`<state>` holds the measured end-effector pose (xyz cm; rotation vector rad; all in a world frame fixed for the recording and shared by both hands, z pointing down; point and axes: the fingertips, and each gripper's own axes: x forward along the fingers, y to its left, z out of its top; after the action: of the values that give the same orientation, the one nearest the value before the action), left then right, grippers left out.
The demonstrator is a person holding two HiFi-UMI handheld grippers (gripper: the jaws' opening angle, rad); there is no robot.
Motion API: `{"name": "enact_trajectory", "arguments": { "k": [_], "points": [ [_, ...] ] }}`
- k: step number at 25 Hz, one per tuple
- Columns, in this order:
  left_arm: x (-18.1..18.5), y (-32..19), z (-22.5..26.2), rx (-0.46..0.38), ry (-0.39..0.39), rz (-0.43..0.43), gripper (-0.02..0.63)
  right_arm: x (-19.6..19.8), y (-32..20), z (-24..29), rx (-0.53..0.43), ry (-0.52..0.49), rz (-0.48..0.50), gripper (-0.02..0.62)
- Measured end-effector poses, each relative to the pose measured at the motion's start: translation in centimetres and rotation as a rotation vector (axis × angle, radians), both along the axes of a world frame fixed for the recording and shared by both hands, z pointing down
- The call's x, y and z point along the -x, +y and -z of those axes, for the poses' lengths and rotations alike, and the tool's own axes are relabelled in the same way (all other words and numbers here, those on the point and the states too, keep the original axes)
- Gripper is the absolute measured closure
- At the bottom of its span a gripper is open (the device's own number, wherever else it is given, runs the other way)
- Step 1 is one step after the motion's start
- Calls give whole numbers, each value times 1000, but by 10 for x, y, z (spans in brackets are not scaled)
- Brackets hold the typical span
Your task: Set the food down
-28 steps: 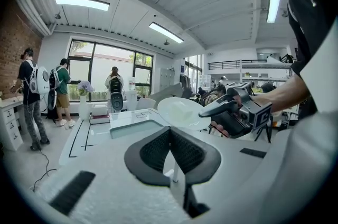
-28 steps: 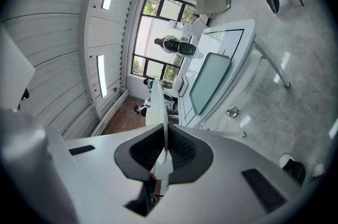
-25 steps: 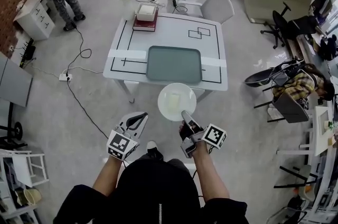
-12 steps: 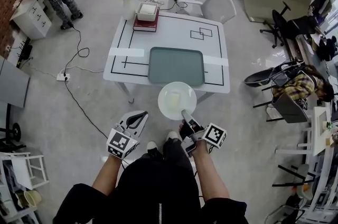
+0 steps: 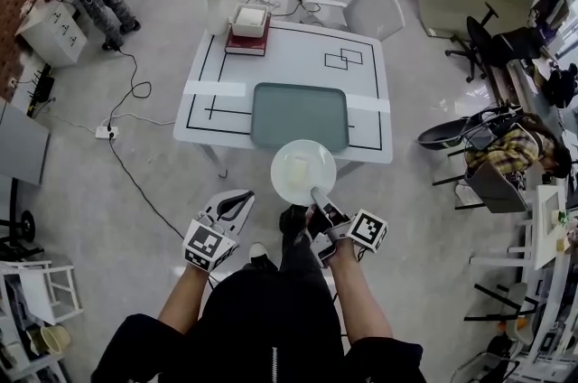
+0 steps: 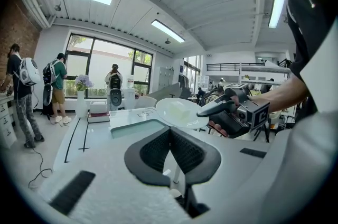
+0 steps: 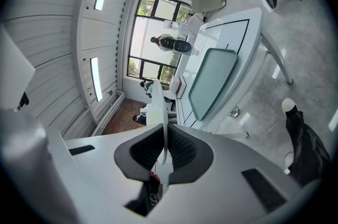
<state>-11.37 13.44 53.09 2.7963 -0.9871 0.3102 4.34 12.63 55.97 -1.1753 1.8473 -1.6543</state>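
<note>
Your right gripper (image 7: pixel 165 151) is clamping its jaws on the rim of a round white plate (image 5: pixel 316 157) carrying what looks like a pale block of food (image 5: pixel 297 170), near the white table (image 5: pixel 361 92)'s front edge, while your left gripper (image 6: pixel 170 133) is keeping its jaws together, empty.

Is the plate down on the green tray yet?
No, the right tool holds the plate by its rim, in the air, apart from the tray.
</note>
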Motion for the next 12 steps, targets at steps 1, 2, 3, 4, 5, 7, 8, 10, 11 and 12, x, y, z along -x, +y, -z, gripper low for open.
{"name": "enact_trajectory", "arguments": {
  "k": [1,2,3,4,5,7,8,10,11,12],
  "points": [
    [0,-3,-1,7,0,6,600,-1,-3,0,-2,3,3,575],
    [-1,-5,-2,14,-2,8,601,-2,-5,0,-1,11,5,575],
    [-3,-8,-3,17,-4,5,600,-4,-9,2,0,14,5,575],
    [-6,-12,-3,16,-7,-1,600,-5,-14,4,-5,7,5,575],
    [-9,-16,-4,16,-9,-7,601,-7,-19,6,-11,2,5,575],
    [-14,-23,-7,22,-11,-17,600,-13,-26,4,-7,17,2,575],
    [-17,-26,-8,26,-12,-21,600,-16,-29,2,-2,25,0,575],
    [-23,-32,-9,23,-14,-32,600,-21,-35,-1,2,33,-2,575],
    [-25,-35,-10,21,-17,-40,600,-22,-39,-1,2,29,-2,575],
    [-27,-39,-10,18,-18,-46,600,-22,-43,-1,1,22,-3,575]
  ]
}}
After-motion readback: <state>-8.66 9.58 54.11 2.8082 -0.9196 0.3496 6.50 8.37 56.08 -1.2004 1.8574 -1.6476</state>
